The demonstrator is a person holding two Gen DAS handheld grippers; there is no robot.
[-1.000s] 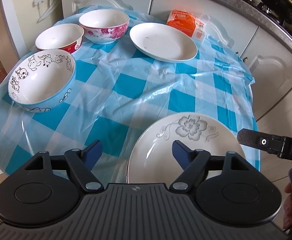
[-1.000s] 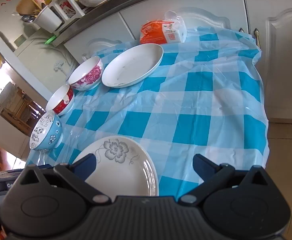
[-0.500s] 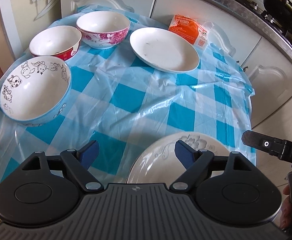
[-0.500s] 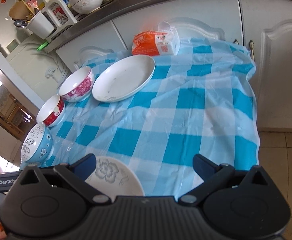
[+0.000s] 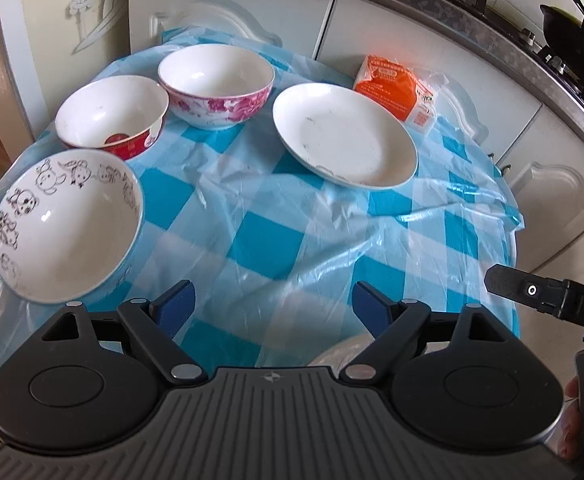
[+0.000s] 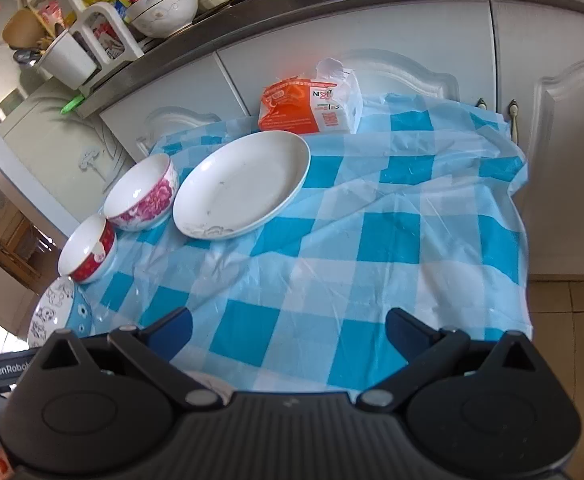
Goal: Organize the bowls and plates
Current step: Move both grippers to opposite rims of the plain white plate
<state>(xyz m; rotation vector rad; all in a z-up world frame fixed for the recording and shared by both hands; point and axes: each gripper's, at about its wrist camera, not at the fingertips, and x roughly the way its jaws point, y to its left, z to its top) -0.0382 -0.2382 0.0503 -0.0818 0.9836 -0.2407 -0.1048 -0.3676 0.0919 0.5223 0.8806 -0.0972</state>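
left claw [image 5: 272, 304]: fingers spread wide, gripping nothing, hovering over the near edge of the worktop [image 5: 276, 240], pointing toward the far cabinets.
right claw [image 6: 288, 328]: also spread wide and empty, hanging above the near-right part of the checked cloth.
white plate [image 5: 344, 136]: sitting flat at the far centre of the worktop, ahead and slightly right of the left claw, ahead and left of the right claw; well apart from both.
flower plate [image 5: 332, 354]: only a sliver of rim is showing under the left claw body, at the near edge; mostly hidden.
pink bowl [image 5: 216, 84]: standing upright at the far left, just beside the white plate.
red bowl [image 5: 112, 116]: sitting upright, just left of the pink bowl, looking like it is touching it.
cartoon bowl [image 5: 68, 224]: nearest bowl, lying forward-left of the left claw, tilting toward the camera.
orange pack [image 5: 396, 88]: lying behind the white plate at the far edge.
key relation: bowls are lining up down the left side, so the left claw is nearer them; the white plate is sitting between both claws' lines, roughly equal reach.
judgement: nothing is being held, sorting seems to be at its start; likely risk is a rim grip slipping on glazed ware.
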